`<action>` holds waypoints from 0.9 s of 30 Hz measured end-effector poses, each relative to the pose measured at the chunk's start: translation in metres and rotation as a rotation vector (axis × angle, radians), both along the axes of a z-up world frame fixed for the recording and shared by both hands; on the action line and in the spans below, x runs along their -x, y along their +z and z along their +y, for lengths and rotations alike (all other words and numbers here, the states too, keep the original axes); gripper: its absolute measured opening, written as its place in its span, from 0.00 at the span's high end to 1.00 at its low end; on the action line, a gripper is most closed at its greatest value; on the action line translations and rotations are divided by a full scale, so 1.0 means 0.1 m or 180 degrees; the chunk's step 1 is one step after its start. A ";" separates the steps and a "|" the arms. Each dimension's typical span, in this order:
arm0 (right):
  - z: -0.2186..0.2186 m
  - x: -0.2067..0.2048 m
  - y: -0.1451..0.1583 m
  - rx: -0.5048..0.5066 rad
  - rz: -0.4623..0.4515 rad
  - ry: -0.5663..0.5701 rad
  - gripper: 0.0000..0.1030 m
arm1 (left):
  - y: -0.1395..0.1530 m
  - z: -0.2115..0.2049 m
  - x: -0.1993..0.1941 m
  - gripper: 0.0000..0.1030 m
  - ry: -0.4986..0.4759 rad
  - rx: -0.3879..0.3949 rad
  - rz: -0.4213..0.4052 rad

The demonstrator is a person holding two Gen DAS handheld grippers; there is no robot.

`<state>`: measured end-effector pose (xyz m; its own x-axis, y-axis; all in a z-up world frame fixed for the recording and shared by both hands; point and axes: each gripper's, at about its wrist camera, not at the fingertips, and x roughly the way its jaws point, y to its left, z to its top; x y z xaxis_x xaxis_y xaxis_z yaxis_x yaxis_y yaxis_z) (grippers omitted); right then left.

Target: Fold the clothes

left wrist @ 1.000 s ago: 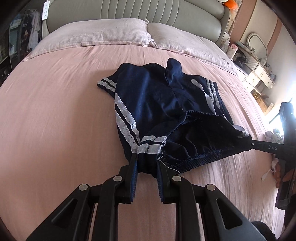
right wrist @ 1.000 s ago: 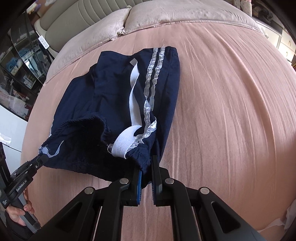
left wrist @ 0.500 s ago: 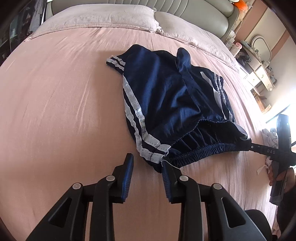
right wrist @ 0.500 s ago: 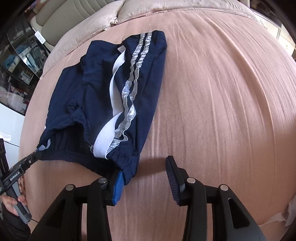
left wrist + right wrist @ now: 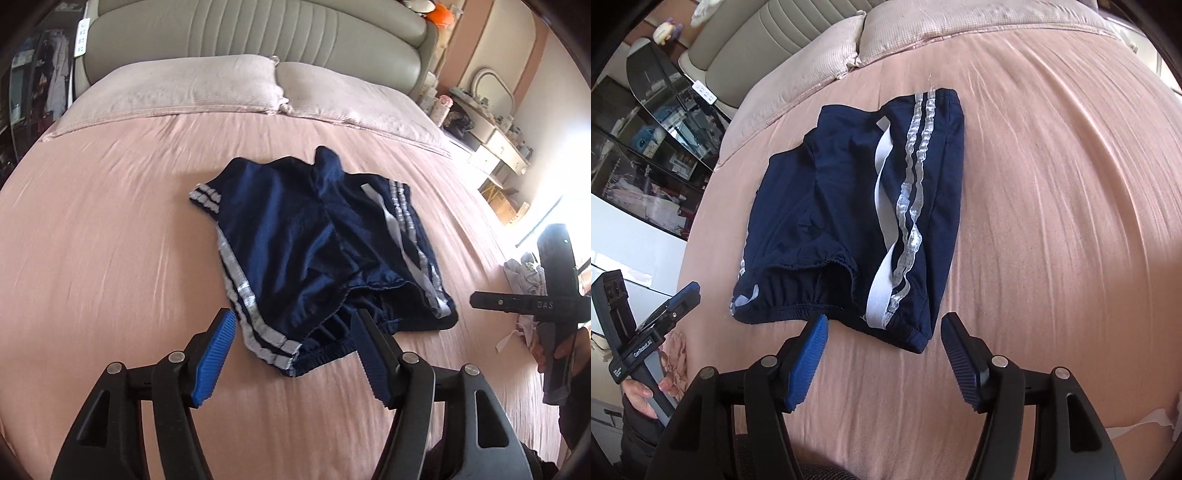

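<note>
We see navy shorts (image 5: 317, 254) lying flat mid-bed on the pink sheet (image 5: 110, 258), while our left gripper (image 5: 291, 354) and right gripper (image 5: 882, 350), jaws just opened, hold nothing at the waistband.

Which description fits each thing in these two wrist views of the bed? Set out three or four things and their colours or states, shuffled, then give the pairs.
Things:
1. shorts
2. bedsheet
3. left gripper
4. pillows

Descriptions:
A. pink, spread beneath the garment
B. open, holding nothing
C. navy with silver side stripes
D. beige, at the headboard end

Pairs: 1-C, 2-A, 3-B, 4-D
</note>
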<state>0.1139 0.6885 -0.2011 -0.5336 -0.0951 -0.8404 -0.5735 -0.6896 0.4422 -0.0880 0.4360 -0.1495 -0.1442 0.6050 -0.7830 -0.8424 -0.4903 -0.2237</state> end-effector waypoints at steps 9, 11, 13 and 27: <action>0.19 -0.15 0.12 0.0086 0.0051 -0.0215 0.34 | 0.15 0.55 -0.57 0.20 -0.0530 0.0141 0.0682; 0.29 -0.18 0.12 0.0171 0.0094 -0.0233 0.33 | 0.14 0.70 -0.71 0.20 -0.0698 0.0236 0.0878; 0.39 -0.19 0.14 0.0206 0.0115 -0.0214 0.32 | 0.11 0.83 -0.85 0.20 -0.0867 0.0346 0.1083; 1.01 -0.15 0.10 0.0001 -0.0222 0.0009 0.30 | -0.39 1.67 -1.90 0.20 -0.1515 0.1513 0.2376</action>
<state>0.1292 0.7897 -0.1911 -0.4736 -0.0969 -0.8754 -0.6009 -0.6911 0.4016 0.1022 0.6032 -0.1883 -0.5213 0.3756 -0.7663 -0.8188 0.0329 0.5731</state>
